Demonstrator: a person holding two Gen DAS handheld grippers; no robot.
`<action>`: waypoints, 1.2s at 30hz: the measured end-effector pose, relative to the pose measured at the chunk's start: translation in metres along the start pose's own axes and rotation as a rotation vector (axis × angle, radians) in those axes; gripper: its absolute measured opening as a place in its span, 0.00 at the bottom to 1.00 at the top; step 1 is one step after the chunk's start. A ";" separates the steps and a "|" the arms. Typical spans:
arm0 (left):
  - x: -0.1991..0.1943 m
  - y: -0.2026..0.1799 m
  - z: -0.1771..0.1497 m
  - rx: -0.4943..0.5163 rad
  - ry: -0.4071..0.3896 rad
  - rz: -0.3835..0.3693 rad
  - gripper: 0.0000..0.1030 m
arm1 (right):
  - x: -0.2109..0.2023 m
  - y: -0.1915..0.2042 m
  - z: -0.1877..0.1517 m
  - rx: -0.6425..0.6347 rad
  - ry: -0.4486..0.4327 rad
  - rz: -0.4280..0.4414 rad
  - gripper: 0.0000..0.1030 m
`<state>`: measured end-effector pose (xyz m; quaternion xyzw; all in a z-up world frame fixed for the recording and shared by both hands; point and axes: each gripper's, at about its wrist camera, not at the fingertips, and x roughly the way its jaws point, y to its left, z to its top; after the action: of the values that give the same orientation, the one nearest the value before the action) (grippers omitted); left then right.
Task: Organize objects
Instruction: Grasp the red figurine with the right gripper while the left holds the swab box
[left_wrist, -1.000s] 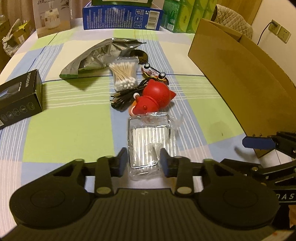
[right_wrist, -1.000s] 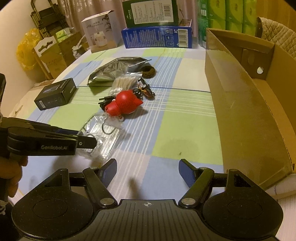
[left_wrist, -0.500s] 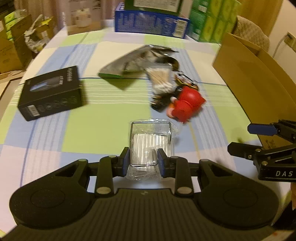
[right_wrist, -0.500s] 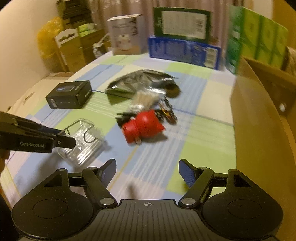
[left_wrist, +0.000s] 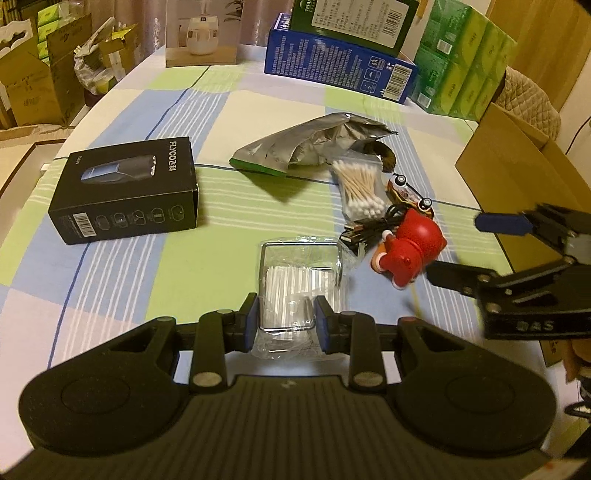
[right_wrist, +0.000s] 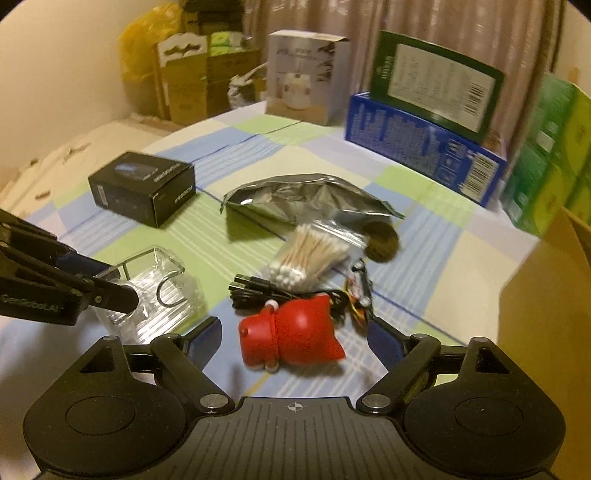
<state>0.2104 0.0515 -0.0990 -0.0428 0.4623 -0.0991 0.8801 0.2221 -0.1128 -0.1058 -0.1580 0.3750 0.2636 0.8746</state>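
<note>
Clear packet of white sticks is sitting clamped between the left gripper pads, low over the checked cloth. Swab bag is lying at the packet's 2 o'clock in the left view, holding cotton swabs; foil pouch is lying at 12, mouth open, contents unclear. Black box is resting at 10 o'clock. Right gripper is tilting down, jaws opening, straddling the red toy without touching it. Cardboard box is standing at the toy's 3 o'clock, interior hidden.
</note>
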 end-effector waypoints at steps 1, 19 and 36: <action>0.002 0.000 0.000 -0.003 0.000 -0.002 0.25 | 0.005 0.002 0.001 -0.018 0.008 0.002 0.81; 0.007 0.002 -0.002 -0.014 0.000 -0.022 0.25 | 0.037 0.008 -0.004 -0.054 0.103 -0.020 0.63; -0.016 -0.019 -0.025 0.005 0.027 -0.039 0.25 | -0.057 0.007 -0.047 0.295 0.088 -0.065 0.63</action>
<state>0.1787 0.0368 -0.0972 -0.0482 0.4730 -0.1181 0.8718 0.1578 -0.1485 -0.0952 -0.0513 0.4421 0.1699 0.8792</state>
